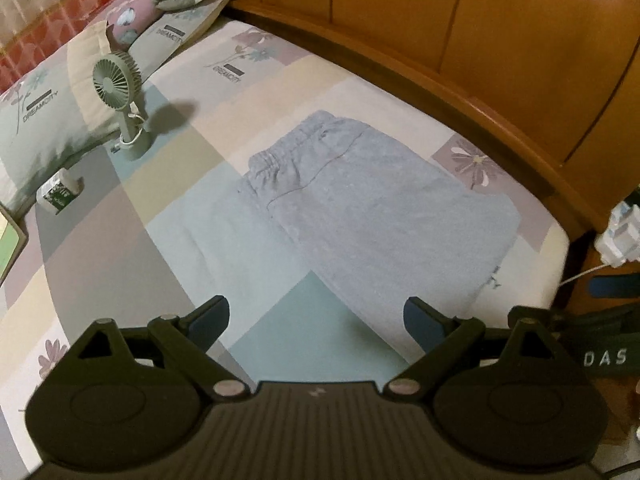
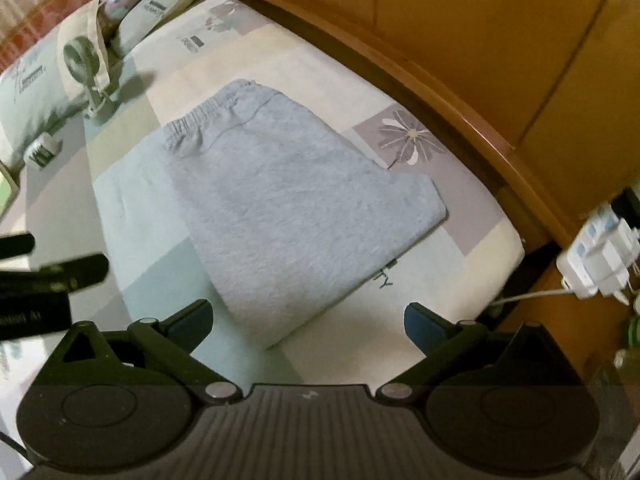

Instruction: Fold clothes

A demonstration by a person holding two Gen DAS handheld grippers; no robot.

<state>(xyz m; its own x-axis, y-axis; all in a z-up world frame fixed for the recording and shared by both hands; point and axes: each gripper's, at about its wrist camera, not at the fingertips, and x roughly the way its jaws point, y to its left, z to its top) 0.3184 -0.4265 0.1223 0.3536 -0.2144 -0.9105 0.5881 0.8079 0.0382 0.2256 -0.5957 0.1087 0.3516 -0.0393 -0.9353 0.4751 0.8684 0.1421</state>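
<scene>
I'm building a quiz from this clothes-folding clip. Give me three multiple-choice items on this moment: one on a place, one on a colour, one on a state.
1. Where does the small fan stand?
A. On the bed, beside the pillows
B. On the folded trousers
C. On the wooden bed frame

2. What colour are the trousers?
A. Red
B. Light grey
C. Black

3. How is the right gripper?
A. Shut on the trousers
B. Shut on the fan
C. Open, holding nothing

Answers: 1 A, its base rests on the sheet by the pillows. 2 B, the fabric is pale grey. 3 C, its fingers stand wide apart above the cloth.
</scene>
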